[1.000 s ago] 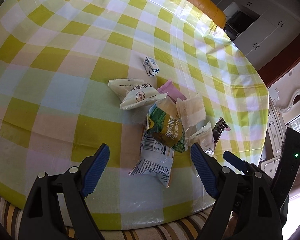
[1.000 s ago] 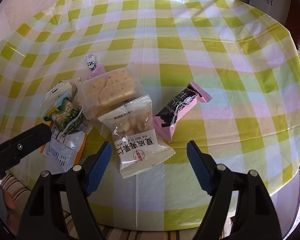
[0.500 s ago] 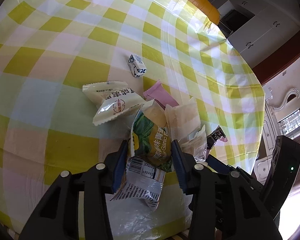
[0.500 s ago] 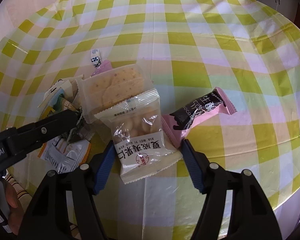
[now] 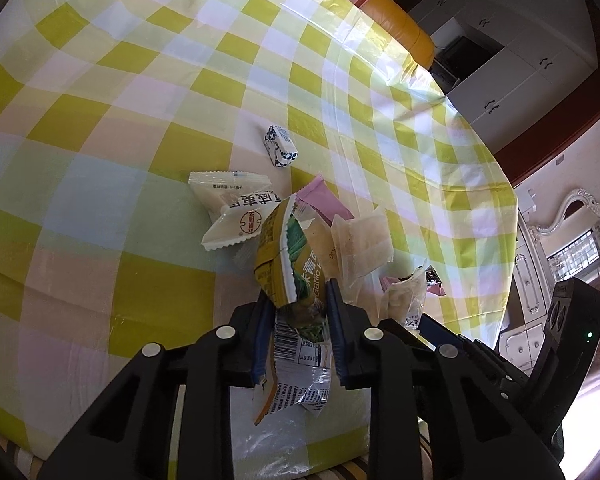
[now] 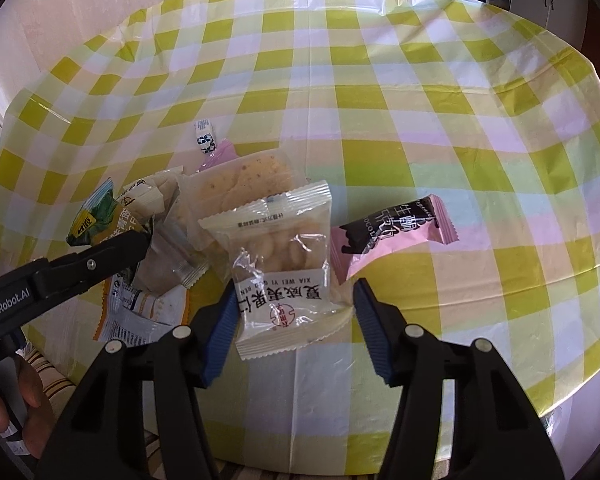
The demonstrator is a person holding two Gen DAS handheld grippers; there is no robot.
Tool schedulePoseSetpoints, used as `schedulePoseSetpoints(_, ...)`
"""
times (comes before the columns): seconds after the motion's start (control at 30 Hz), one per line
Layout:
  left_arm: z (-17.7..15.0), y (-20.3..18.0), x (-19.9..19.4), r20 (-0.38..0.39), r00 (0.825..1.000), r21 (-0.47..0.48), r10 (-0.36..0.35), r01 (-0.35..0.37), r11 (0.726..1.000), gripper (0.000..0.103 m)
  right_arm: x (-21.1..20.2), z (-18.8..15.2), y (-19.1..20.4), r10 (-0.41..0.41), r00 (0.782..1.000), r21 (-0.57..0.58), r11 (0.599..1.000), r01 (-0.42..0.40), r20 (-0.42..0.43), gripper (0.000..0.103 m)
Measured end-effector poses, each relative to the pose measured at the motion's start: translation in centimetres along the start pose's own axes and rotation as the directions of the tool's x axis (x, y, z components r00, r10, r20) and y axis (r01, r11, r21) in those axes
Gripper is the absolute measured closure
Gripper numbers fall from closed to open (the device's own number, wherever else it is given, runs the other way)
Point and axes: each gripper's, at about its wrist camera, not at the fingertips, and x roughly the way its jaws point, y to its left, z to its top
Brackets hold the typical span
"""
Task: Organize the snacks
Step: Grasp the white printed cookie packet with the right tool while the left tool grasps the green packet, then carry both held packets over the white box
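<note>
While the left tongs (image 5: 296, 320) were closing, their blue pads (image 5: 334, 320) already pinched the green-and-yellow snack bag (image 5: 290, 264) at its middle, crumpling it so that its upper half stood above the fingers and its barcode end hung below them toward the near edge of the bench (image 5: 100, 128). In this left wrist view the word "Garlic" could be read on the bag's green face. Just beyond it lay a cream packet (image 5: 236, 210) with a red round seal, a pink wrapper (image 5: 324, 200) and a clear cracker pack (image 5: 364, 240), all touching in one heap. A small blue-and-white candy (image 5: 281, 146) lay apart, farther up the checked cloth.

In the right wrist view the right tongs (image 6: 294, 320) were closing too, with the clear nut packet (image 6: 284, 264) lying flat on the bench between their blue pads (image 6: 370, 320); the pads stood just beside its lower edges and did not seem to press it. The packet read "XIA WEI YI GUO REN" above a red seal. Right of it, touching, lay a pink-and-black chocolate bar (image 6: 392, 234). Behind it sat the cracker pack (image 6: 240, 184). At the left edge the left tongs (image 6: 140, 240), marked "GenRobot.AI", gripped the green bag (image 6: 104, 220), and a hand (image 6: 20, 404) showed below.
</note>
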Motion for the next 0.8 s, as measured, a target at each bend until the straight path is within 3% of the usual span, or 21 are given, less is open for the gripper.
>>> schedulePoseSetpoints(0.4, -0.3, 0.3, -1.9, 0.056, 0.998, -0.004, -0.008, 0.008, 1.000, 0.082, -2.3, -0.6, -0.8, -0.006, 1.000, 0.023, 1.000, 0.005, 0.023, 0.046)
schedulePoseSetpoints(0.6, -0.7, 0.0, -3.3, 0.099, 0.995, 0.007, -0.004, 0.003, 1.000, 0.083, -4.1, -1.8, -2.7, -0.025, 0.999, 0.058, 0.998, 0.023, 0.034, 0.046)
schedulePoseSetpoints(0.8, -1.4, -1.8, -3.7, 0.084, 0.996, 0.043, -0.038, 0.034, 0.998, 0.083, -5.9, -3.3, -5.4, -0.056, 0.998, 0.103, 0.993, 0.052, 0.037, 0.046)
